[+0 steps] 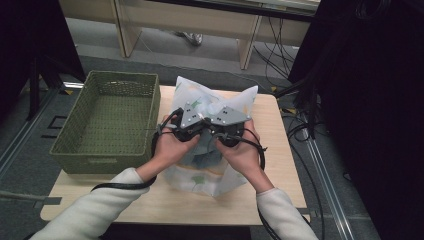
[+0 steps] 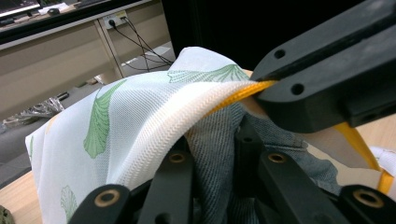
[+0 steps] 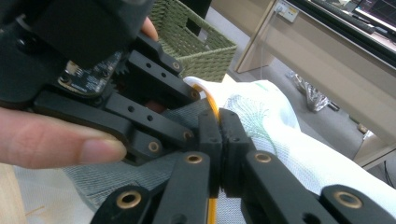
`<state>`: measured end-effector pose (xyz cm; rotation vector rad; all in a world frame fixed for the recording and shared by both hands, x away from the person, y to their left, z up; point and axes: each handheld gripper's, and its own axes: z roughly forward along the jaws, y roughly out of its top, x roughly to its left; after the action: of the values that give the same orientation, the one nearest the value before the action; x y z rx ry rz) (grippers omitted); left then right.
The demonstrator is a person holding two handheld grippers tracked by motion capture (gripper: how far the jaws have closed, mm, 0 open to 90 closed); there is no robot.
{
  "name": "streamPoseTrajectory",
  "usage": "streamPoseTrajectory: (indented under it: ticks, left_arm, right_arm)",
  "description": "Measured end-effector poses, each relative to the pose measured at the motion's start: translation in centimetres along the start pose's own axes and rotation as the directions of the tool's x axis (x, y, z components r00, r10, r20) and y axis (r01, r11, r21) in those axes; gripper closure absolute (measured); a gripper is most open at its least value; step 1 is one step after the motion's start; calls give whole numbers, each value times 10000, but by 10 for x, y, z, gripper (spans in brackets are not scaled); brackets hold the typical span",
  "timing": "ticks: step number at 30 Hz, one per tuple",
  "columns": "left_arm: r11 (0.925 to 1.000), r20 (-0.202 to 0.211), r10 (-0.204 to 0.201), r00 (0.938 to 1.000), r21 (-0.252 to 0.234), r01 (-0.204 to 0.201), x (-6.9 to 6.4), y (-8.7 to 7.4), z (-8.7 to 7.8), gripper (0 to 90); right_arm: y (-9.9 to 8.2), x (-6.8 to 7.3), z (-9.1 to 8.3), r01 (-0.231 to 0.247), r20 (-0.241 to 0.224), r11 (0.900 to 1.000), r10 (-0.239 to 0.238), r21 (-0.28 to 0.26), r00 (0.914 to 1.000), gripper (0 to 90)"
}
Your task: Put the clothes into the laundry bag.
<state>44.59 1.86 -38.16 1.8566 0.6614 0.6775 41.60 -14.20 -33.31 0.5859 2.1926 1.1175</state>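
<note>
One white leaf-print mesh bag lies mid-table beside one empty green basket, grey cloth inside. Right gripper pinches its yellow-edged zipper rim; left gripper straddles that rim, grip unclear. Bare table lies right.

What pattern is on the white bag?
Green leaves on the bag; left gripper view shows it best.
</note>
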Motion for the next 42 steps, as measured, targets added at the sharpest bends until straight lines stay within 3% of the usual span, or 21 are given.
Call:
streamPoseTrajectory:
  ticks: [15, 21, 31, 42]
  left_arm:
    - [9992, -245, 362, 9990, -157, -366, -2, -12, 15, 787]
    - [9987, -190, 497, 9986, 135, -494, -3, -18, 24, 750]
    - [9958, 255, 668, 9974, 613, -682, -10, -33, 37, 569]
    - [9961, 789, 590, 9951, 601, -639, -9, -37, 19, 410]
  right_arm:
    - [-5, -2, 5, -187, 24, 9995, 186, 244, 9998, 900]
    - [-11, -5, 10, -277, 35, 9982, 275, 531, 9996, 900]
    - [-21, -10, 17, -376, 82, 9937, 370, 1056, 9993, 900]
    - [-23, -6, 19, -432, -1, 9913, 435, 1245, 9991, 900]
